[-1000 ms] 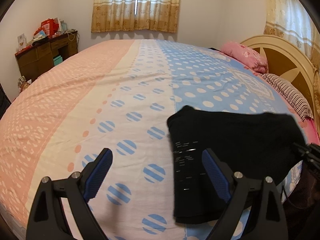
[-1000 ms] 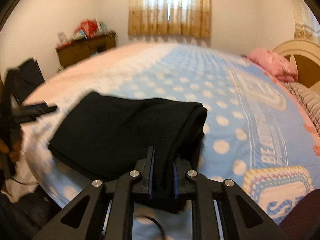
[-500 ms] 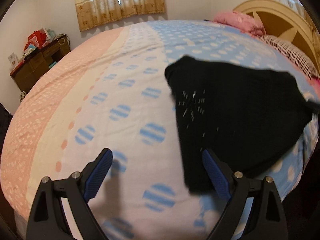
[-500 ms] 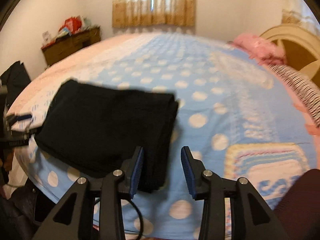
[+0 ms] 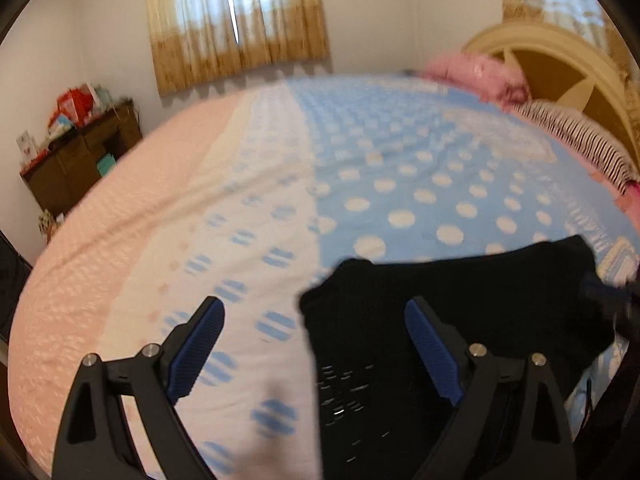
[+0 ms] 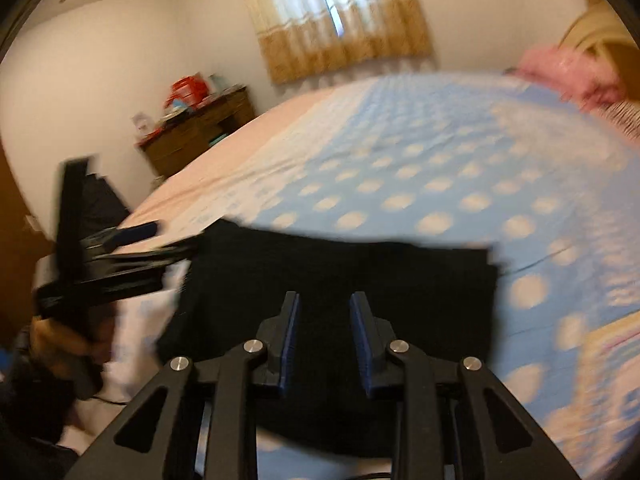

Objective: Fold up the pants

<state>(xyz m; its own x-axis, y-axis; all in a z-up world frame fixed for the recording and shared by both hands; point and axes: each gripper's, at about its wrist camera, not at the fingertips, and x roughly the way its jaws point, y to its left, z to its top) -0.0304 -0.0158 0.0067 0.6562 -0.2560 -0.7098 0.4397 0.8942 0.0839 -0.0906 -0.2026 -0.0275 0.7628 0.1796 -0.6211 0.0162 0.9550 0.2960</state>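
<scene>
Black pants (image 6: 340, 280) lay folded at the bed's (image 5: 400, 184) near edge; soft, limp, probably light, best pinched at corners. Left gripper (image 5: 316, 344) gaped wide, empty; right gripper (image 6: 324, 336) narrow, closing over cloth, not pinching.

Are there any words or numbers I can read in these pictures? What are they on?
None can be read.
Bedsheet: big letters printed near its right edge, too blurred and cut off to read.
Red boxes on the wooden desk: any print is too small and blurred.
Black pants: no label or writing shows.
</scene>
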